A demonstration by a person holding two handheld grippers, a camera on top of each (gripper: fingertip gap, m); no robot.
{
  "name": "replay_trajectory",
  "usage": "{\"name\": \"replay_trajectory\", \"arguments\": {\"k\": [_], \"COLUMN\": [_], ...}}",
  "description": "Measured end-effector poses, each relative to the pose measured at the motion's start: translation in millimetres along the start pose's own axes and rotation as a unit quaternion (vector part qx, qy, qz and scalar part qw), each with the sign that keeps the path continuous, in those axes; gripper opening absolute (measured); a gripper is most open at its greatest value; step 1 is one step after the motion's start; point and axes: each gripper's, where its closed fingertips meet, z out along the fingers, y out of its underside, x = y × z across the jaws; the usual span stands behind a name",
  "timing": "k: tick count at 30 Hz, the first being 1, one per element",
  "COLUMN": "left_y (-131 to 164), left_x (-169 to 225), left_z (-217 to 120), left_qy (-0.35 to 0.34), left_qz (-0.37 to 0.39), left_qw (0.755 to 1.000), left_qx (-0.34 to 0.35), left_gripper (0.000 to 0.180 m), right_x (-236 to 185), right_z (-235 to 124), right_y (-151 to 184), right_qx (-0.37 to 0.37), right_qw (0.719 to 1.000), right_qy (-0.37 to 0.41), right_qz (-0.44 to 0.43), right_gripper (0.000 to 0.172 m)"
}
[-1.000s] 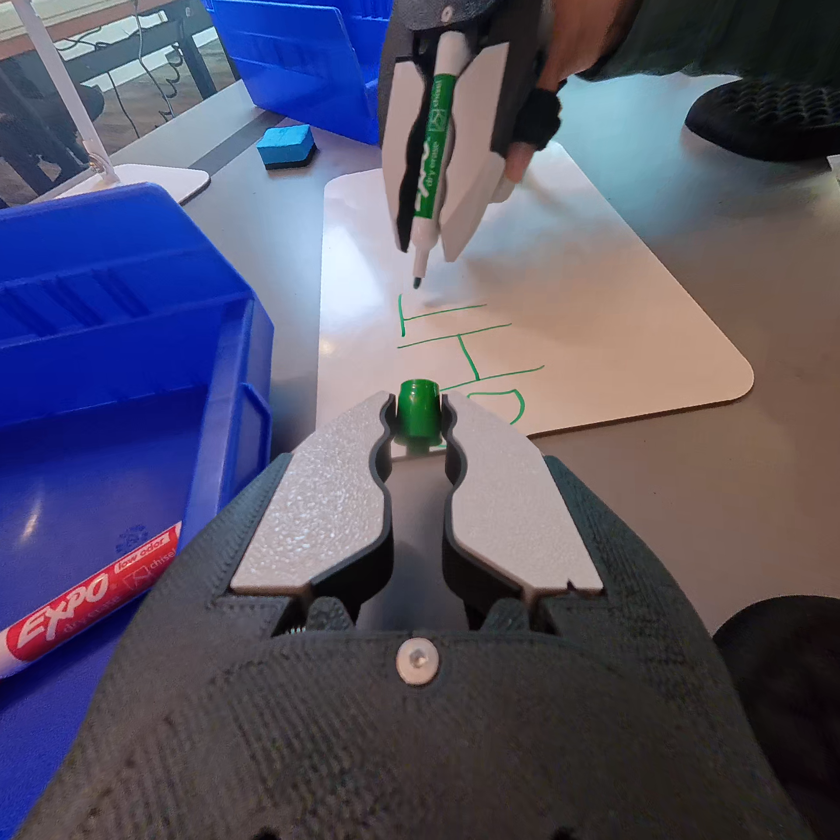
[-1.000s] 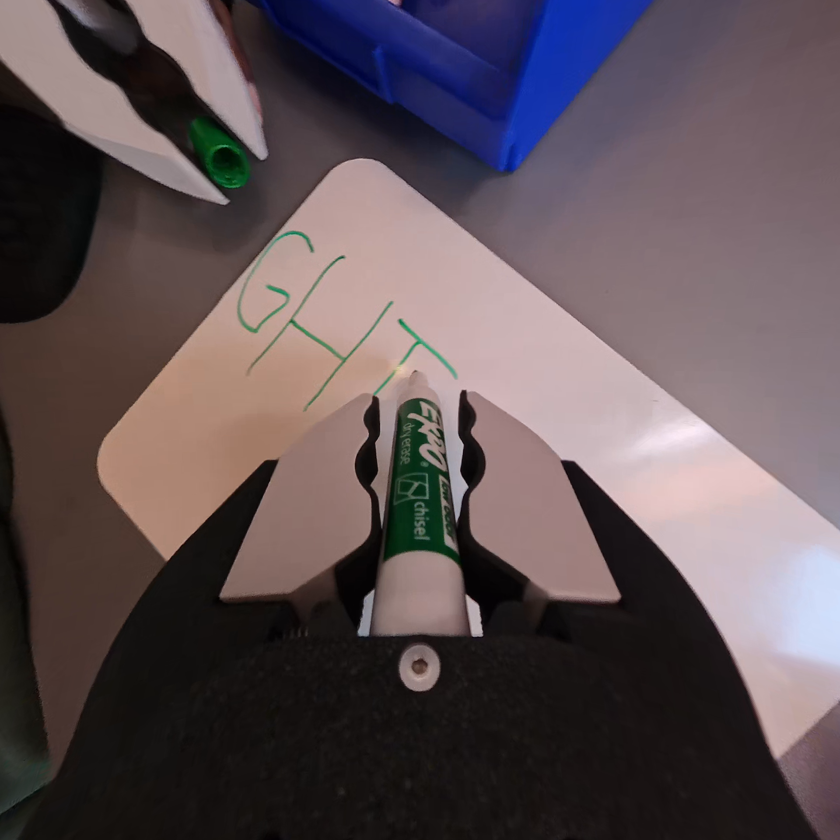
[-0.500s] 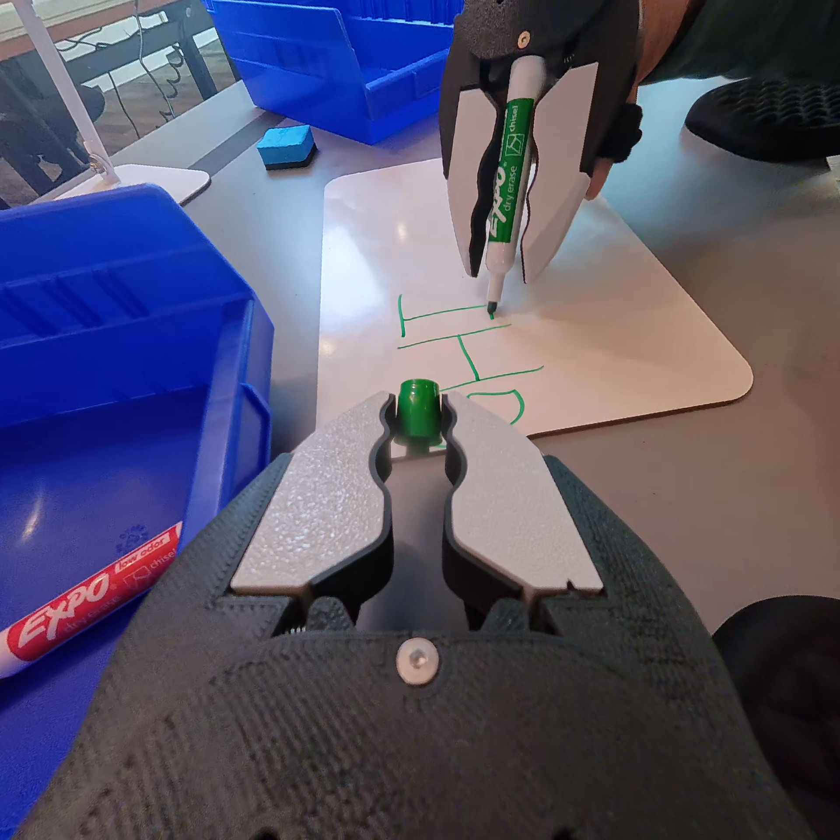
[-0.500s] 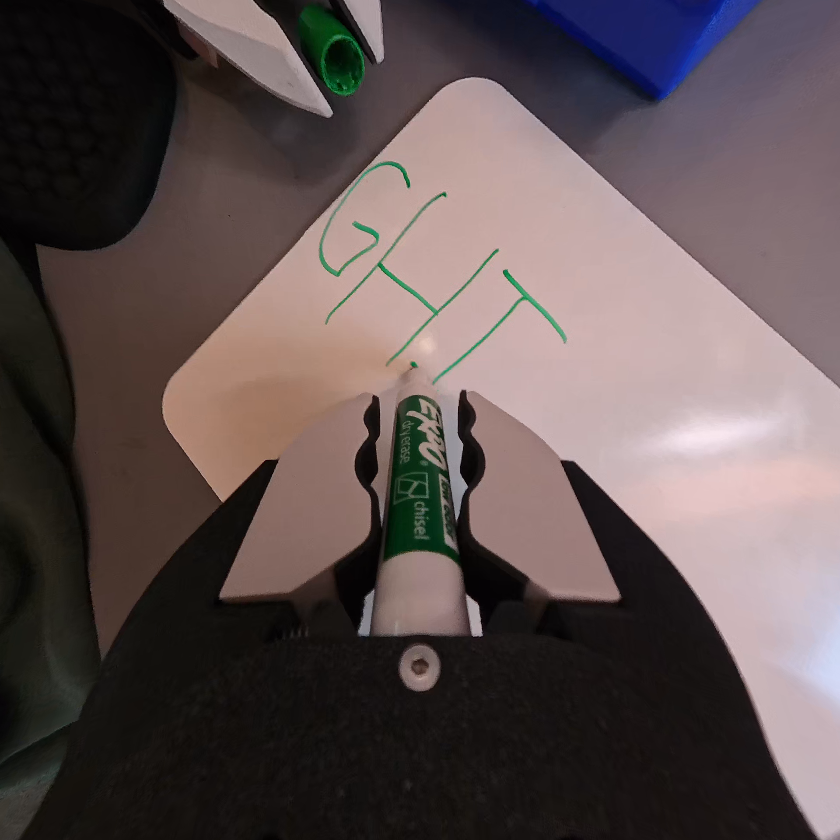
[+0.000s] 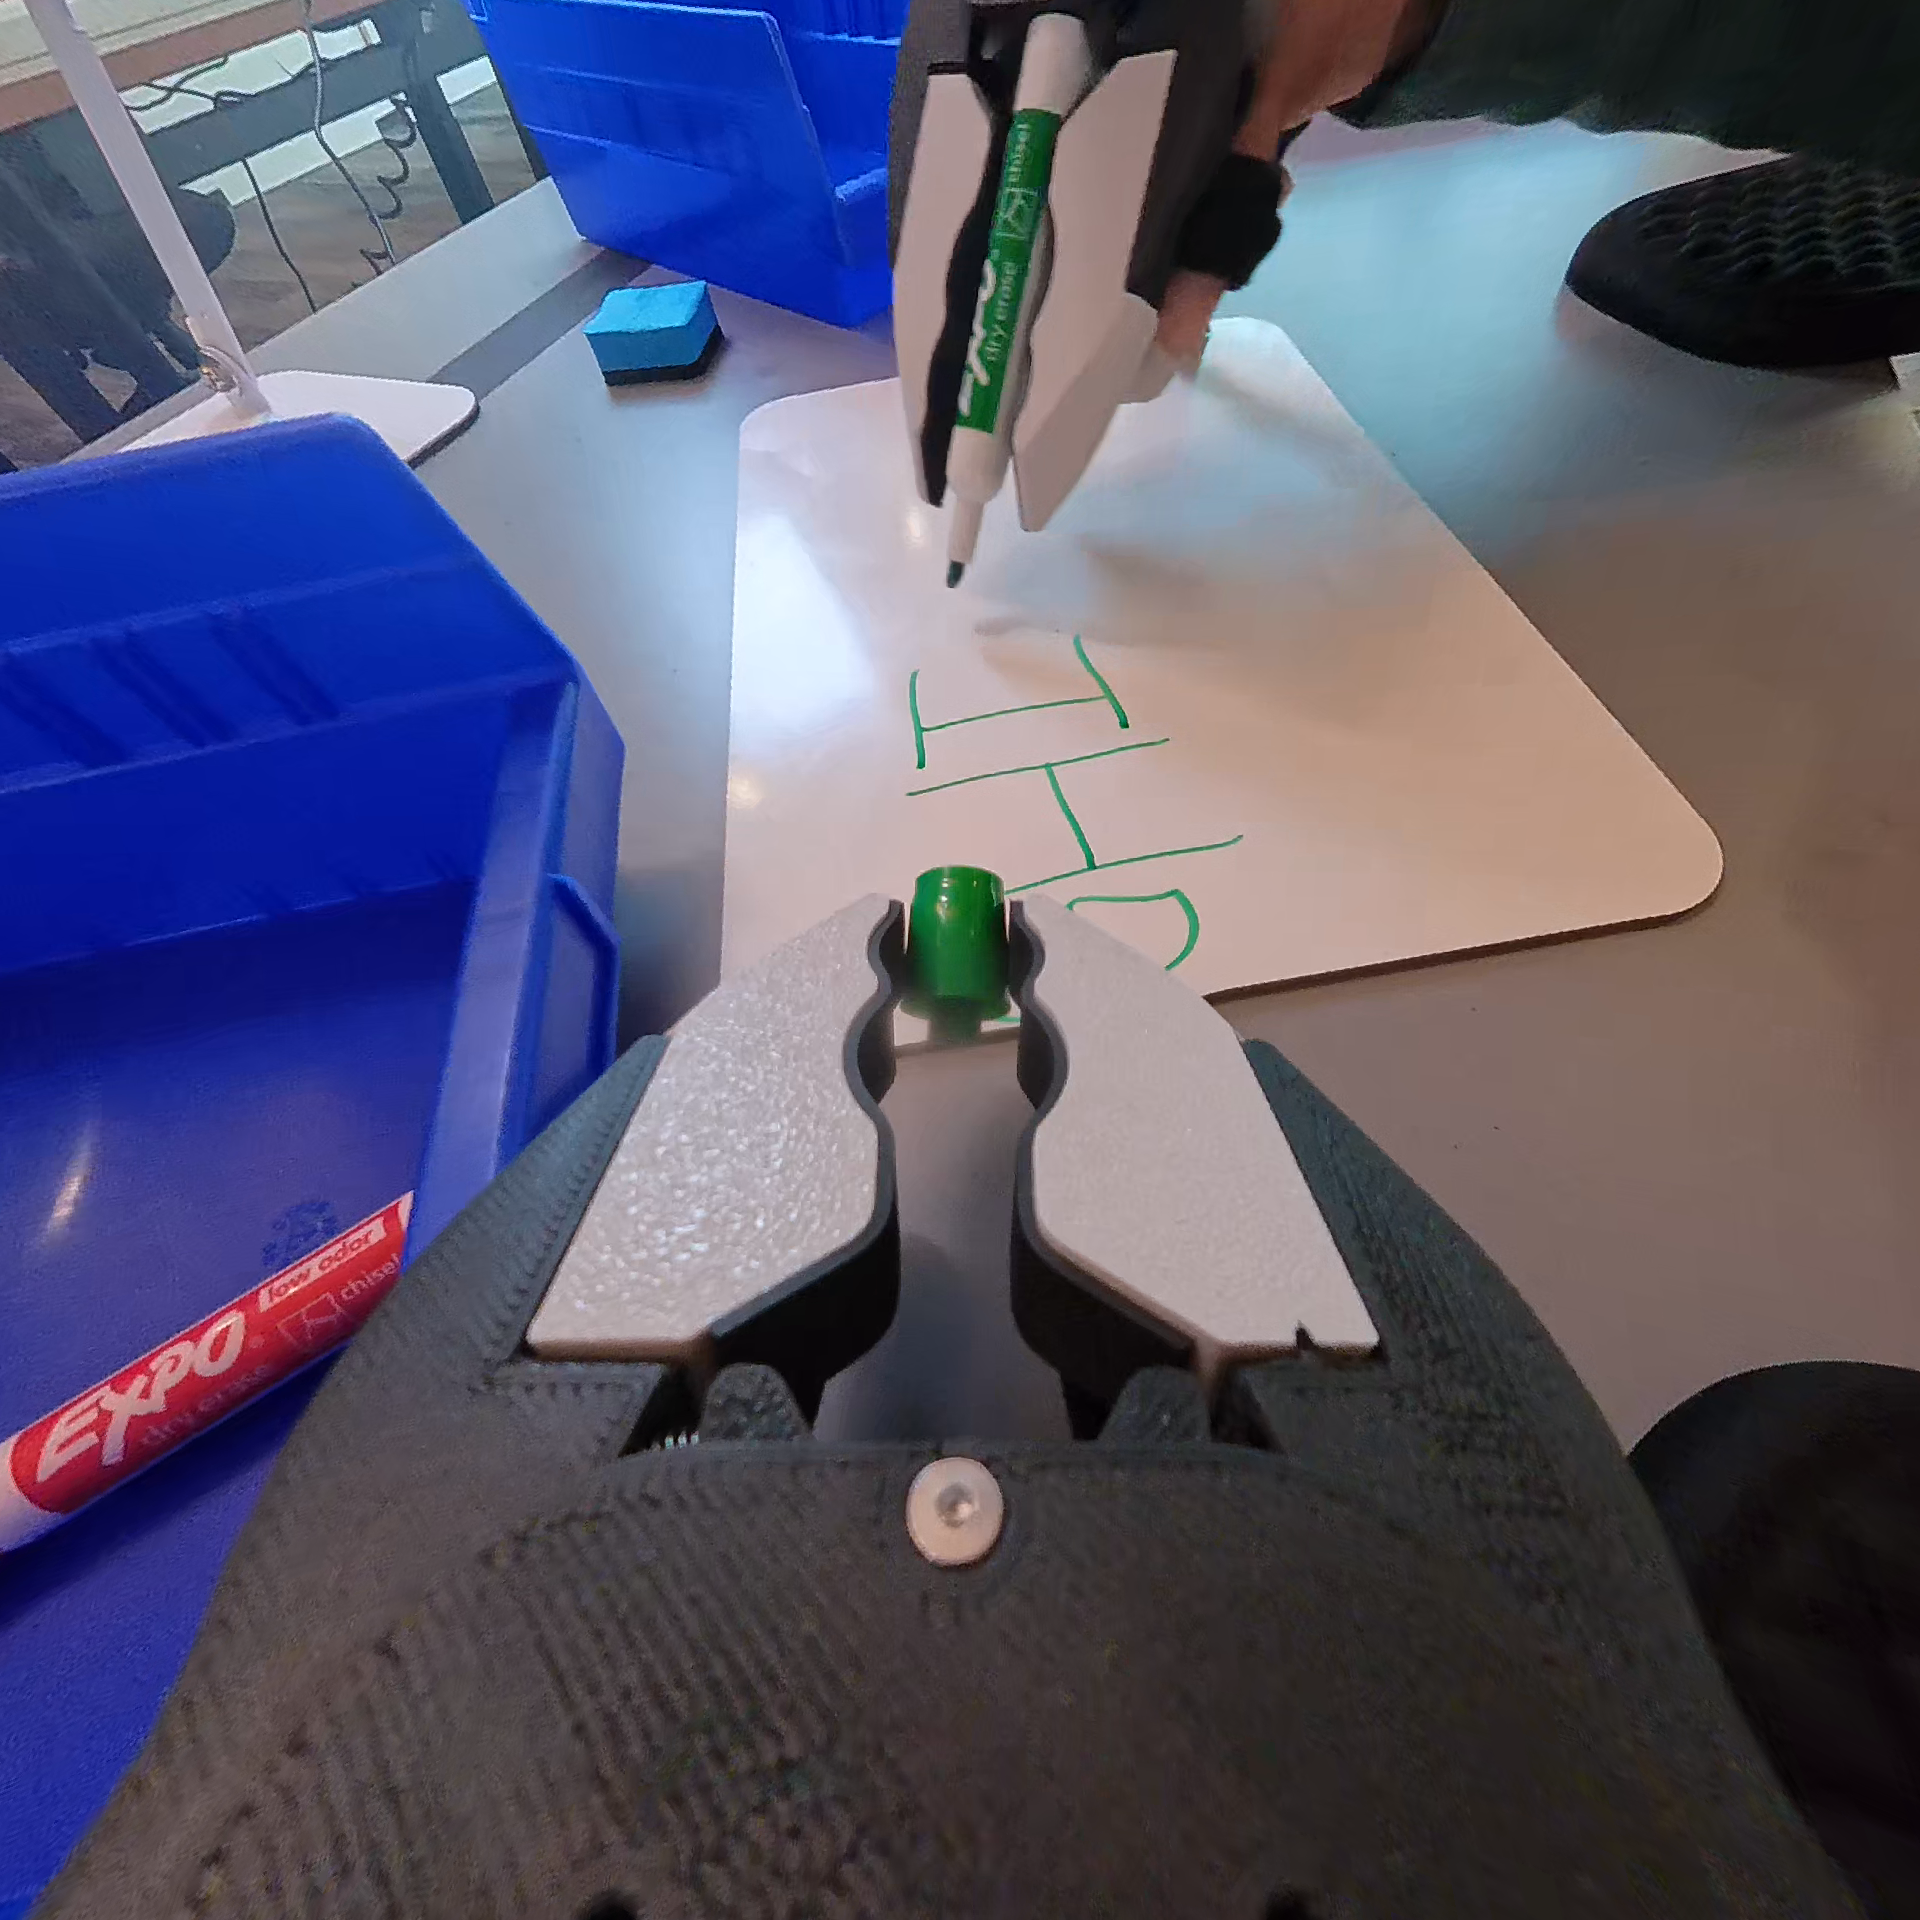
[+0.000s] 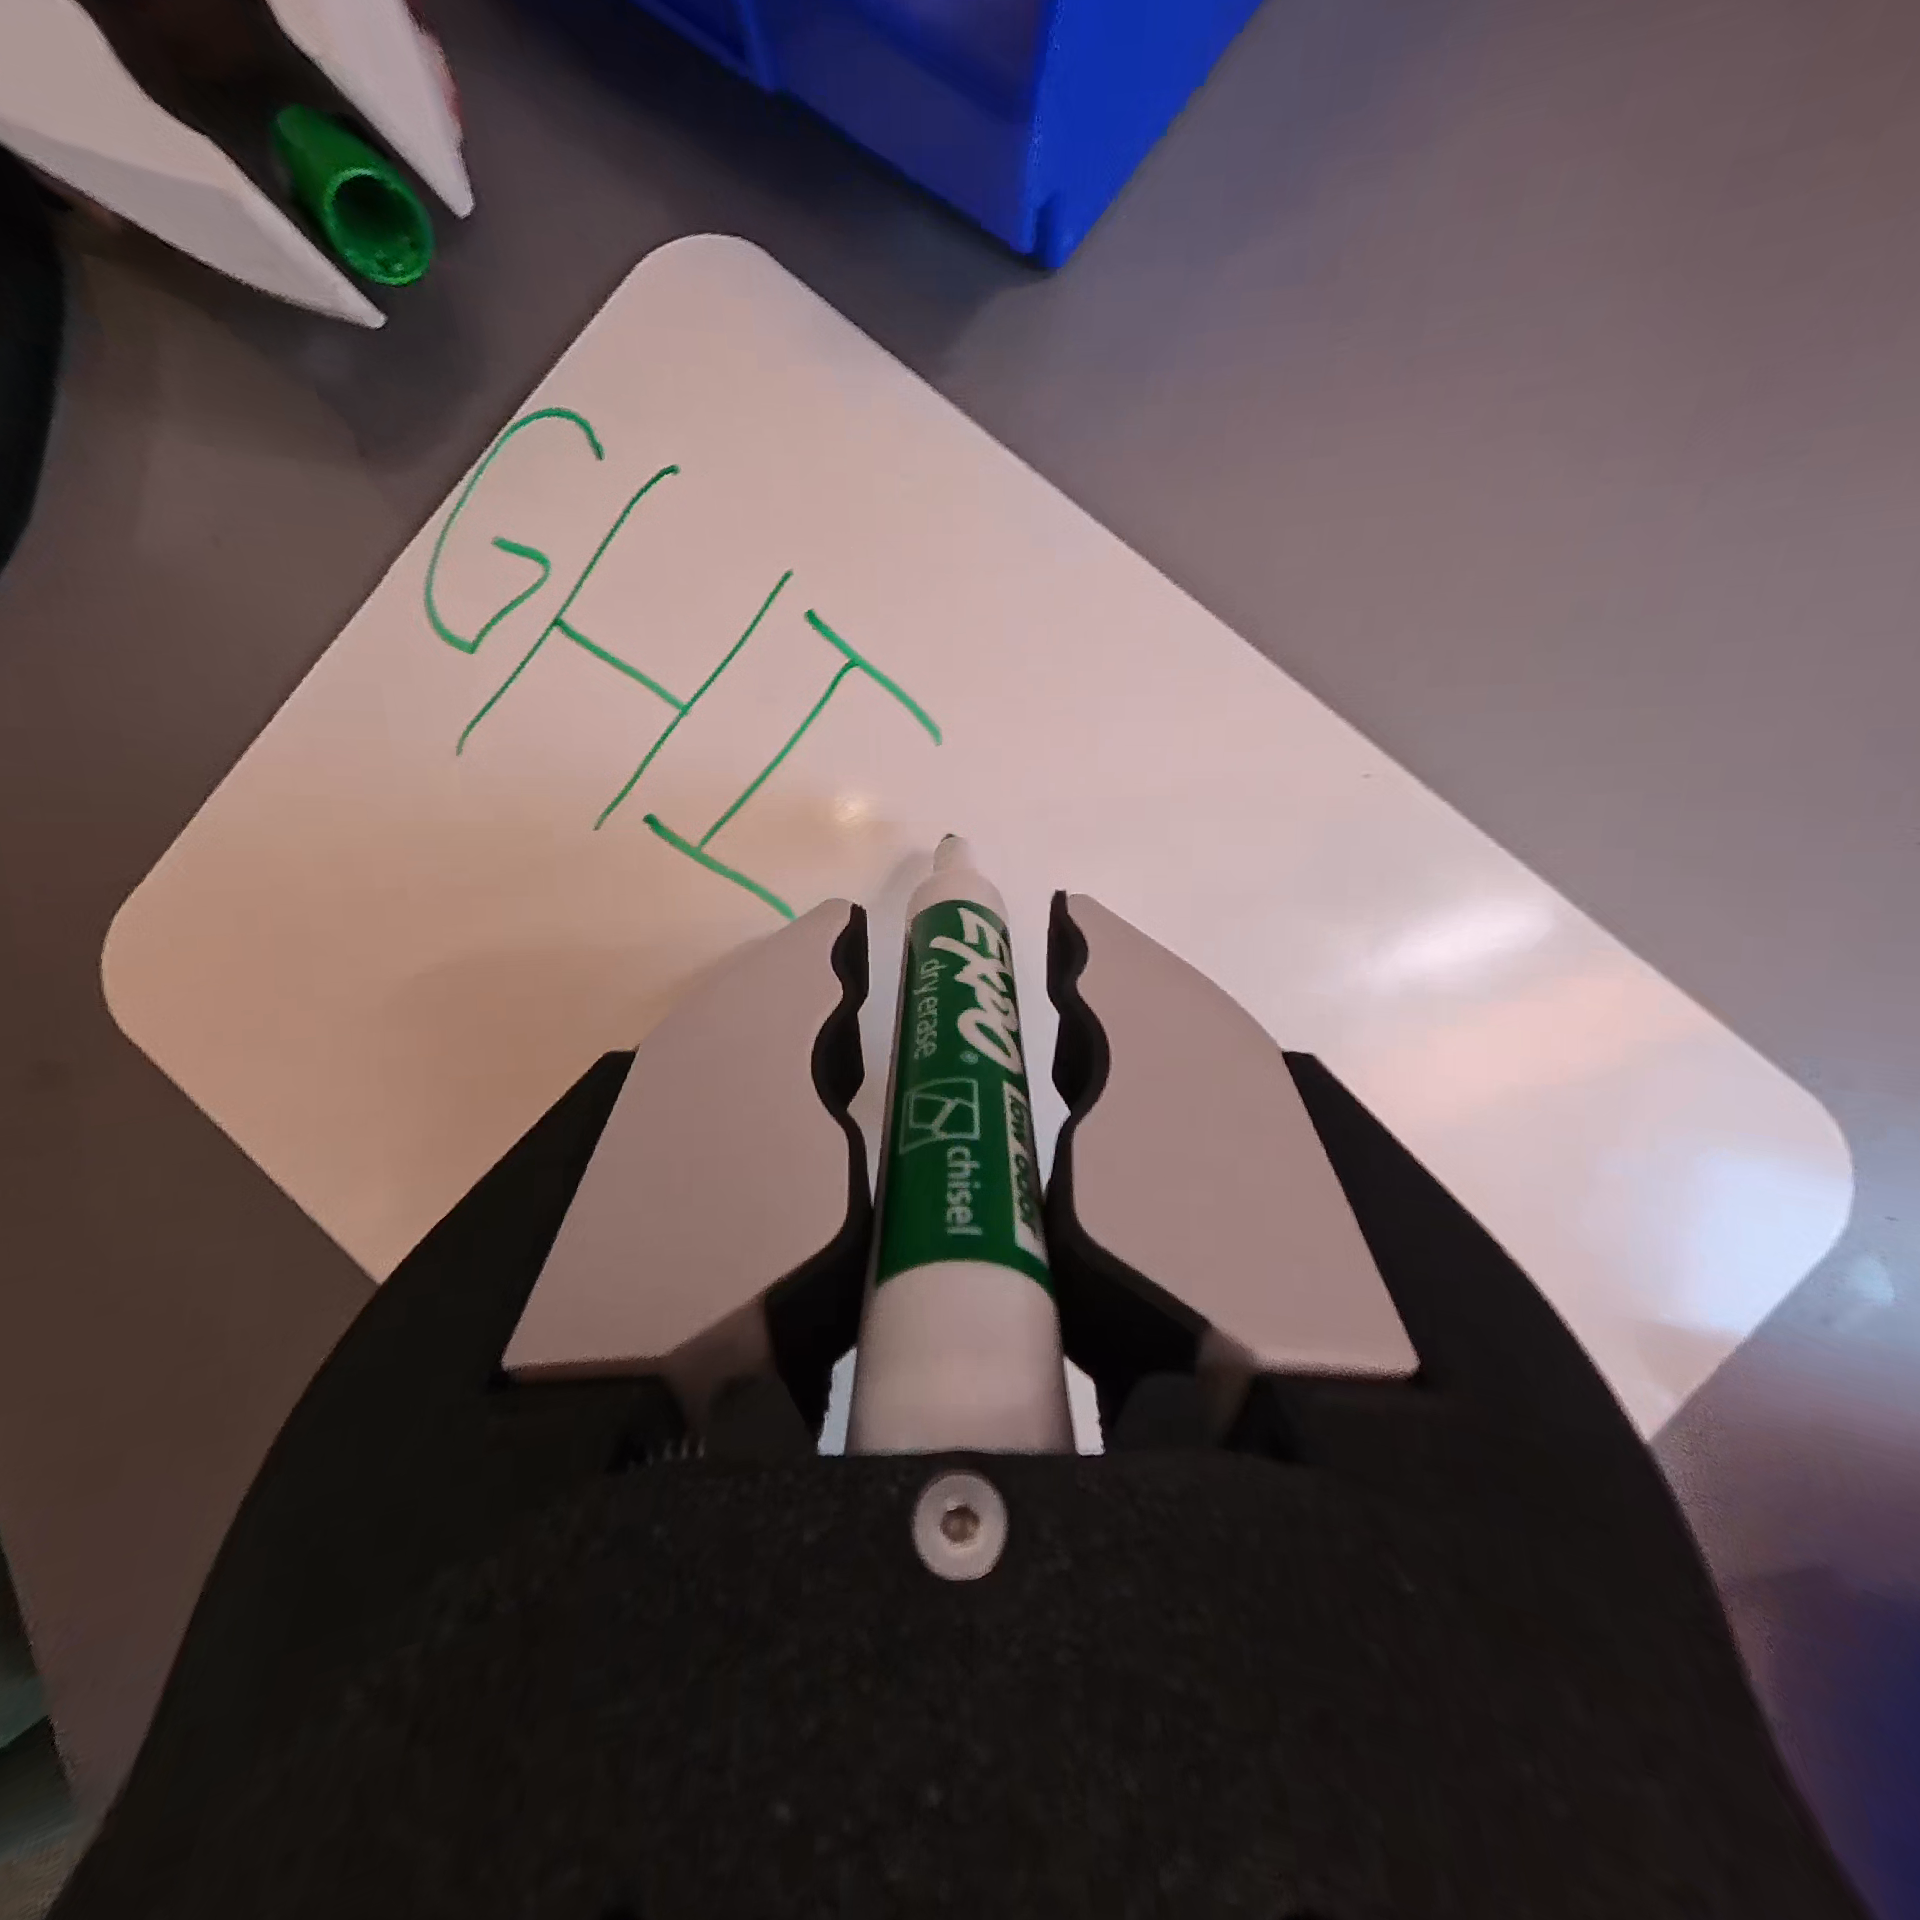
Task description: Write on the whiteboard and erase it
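Observation:
The whiteboard (image 5: 1351, 675) lies flat on the grey table and bears green handwritten letters (image 5: 1060, 790). My left gripper (image 5: 956, 914) is shut on a green marker cap (image 5: 956, 940) and hovers at the board's near edge. My right gripper (image 6: 956, 914) is shut on the uncapped green marker (image 6: 956, 1122), gripped deep between the pads. The marker tip is just above the board, beside the last letter (image 6: 769, 769). The left wrist view also shows the right gripper (image 5: 987, 509) with the marker (image 5: 1003, 281). The right wrist view shows the left gripper (image 6: 410, 260) with the cap (image 6: 364, 208).
A blue bin (image 5: 260, 727) at the left holds a red marker (image 5: 197, 1361). A blue eraser (image 5: 655, 327) lies beyond the board, by another blue bin (image 5: 707, 135). A white stand base (image 5: 343, 405) is at far left and a black pad (image 5: 1766, 260) at far right. The left gripper's tips are roughly 15 cm from the right gripper's.
My right gripper drew the last letter's second end bar, then lifted the marker tip off the board and moved it just past the letters. My left gripper stayed still with the cap.

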Motion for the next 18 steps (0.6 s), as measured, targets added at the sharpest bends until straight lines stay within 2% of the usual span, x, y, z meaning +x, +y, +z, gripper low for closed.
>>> {"name": "replay_trajectory", "arguments": {"k": [9,18], "left_y": [0.4,0.7], "left_x": [0.3,0.8], "left_z": [-0.7,-1.0], "left_qy": [0.002,0.002], "left_qz": [-0.001,0.0], "left_qw": [1.0,1.0], "left_qx": [0.0,-0.001], "left_gripper": [0.019,0.019], "right_x": [17.2,14.9], "right_z": [12.7,5.6], "right_y": [-6.4,9.5], "right_qx": [-0.014,-0.036], "right_qw": [1.0,0.999], "right_qy": [0.004,0.003], "right_qz": [0.002,0.008], "right_gripper": [0.036,0.036]}}
